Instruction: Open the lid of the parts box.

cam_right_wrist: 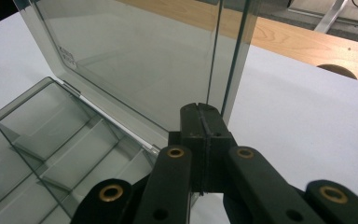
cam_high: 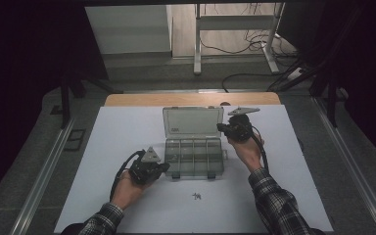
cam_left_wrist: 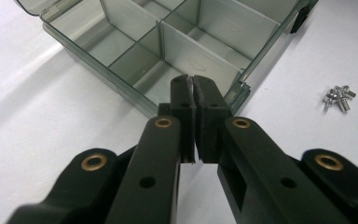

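Observation:
A clear smoky plastic organiser box (cam_high: 194, 157) with several compartments lies open in the middle of the white sheet, its lid (cam_high: 193, 122) standing up at the back. My left gripper (cam_high: 165, 167) is shut and empty, its tips against the box's near left corner (cam_left_wrist: 235, 95). My right gripper (cam_high: 221, 128) is shut with nothing in it, beside the lid's right edge (cam_right_wrist: 230, 70). A small heap of metal screws (cam_high: 197, 196) lies on the sheet in front of the box, also in the left gripper view as screws (cam_left_wrist: 339, 97). The compartments (cam_right_wrist: 51, 149) look empty.
The white sheet (cam_high: 127, 132) covers the table, with a strip of wooden tabletop (cam_high: 142, 100) at the far edge. Beyond it stand a metal desk frame (cam_high: 235, 29) and floor cables. Open sheet lies left and right of the box.

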`<state>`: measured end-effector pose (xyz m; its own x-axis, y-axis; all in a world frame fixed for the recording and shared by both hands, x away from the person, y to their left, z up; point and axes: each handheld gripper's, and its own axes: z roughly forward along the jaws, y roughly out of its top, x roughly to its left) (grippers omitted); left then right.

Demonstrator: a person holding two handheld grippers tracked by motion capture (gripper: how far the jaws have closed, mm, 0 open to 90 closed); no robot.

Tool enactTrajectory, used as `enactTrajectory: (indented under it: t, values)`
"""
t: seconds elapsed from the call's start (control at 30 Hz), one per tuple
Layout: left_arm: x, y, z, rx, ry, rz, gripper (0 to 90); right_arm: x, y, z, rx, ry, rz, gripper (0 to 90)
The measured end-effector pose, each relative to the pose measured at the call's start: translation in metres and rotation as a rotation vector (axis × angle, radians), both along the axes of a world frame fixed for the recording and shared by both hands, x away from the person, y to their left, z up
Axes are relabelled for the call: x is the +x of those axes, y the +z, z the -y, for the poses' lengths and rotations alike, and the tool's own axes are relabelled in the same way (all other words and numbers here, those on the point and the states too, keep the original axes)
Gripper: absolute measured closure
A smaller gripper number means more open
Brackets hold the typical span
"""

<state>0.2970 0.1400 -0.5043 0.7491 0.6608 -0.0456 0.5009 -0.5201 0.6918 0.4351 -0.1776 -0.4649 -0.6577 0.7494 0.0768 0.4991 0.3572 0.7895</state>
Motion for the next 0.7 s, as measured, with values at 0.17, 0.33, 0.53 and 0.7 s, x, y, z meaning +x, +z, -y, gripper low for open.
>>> enactTrajectory:
  t: [0.17,0.33,0.53,0.7]
  values:
    - [0.000,0.000,0.000,0.003,0.000,0.002,88.4,0.003,-0.003,0.000,-0.006,-0.003,-0.007,89.0]
    - [0.000,0.000,0.000,0.002,0.000,0.001,88.4,0.006,-0.006,0.000,-0.016,-0.010,-0.011,89.0]
    - [0.000,0.000,0.000,0.001,0.000,0.001,88.4,0.010,-0.010,0.001,-0.023,-0.022,-0.026,89.0]
    - [0.000,0.000,0.000,0.002,0.001,0.000,88.4,0.011,-0.012,0.001,-0.033,-0.024,-0.030,88.9]
